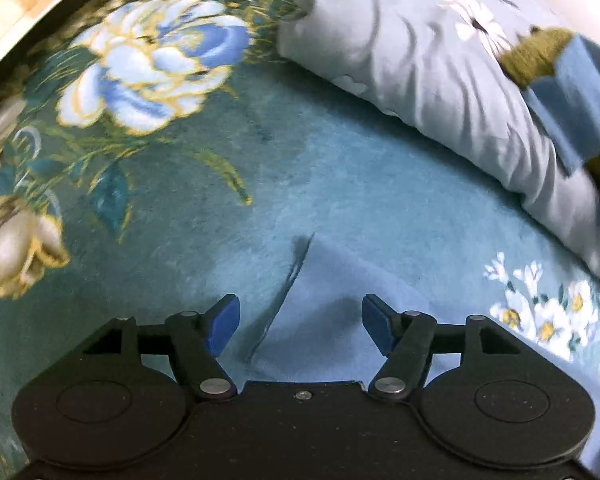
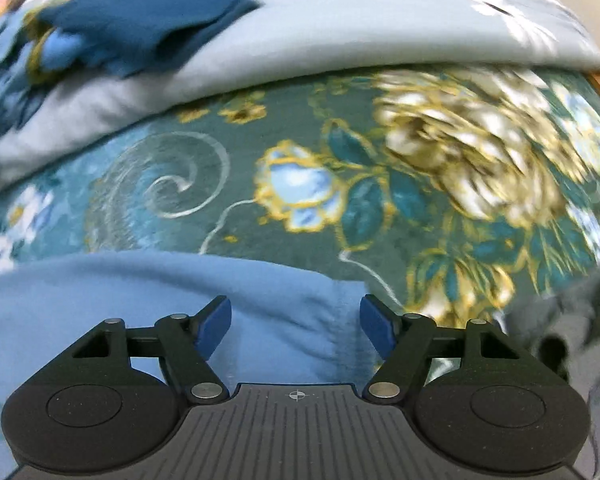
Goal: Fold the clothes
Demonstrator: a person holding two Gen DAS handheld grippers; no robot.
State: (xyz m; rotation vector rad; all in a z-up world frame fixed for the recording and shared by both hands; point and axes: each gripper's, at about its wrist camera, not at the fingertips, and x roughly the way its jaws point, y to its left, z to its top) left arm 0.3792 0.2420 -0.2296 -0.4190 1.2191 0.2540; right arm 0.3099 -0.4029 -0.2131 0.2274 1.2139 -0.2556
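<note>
One light blue garment [image 2: 148,304] lies on one floral bedspread [image 2: 340,168]. The left gripper [image 1: 298,322] and right gripper [image 2: 296,322] gape empty, the cloth beneath them.

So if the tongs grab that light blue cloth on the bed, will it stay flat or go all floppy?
Probably floppy: the light blue cloth already lies in soft folds and rumples on the flowery bedspread. It looks thin, so likely light. Its loose corner would probably droop and drag.

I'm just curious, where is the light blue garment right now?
The light blue garment lies on the floral bedspread, directly under both open grippers at the bottom of each wrist view, short of the grey pillow.
</note>
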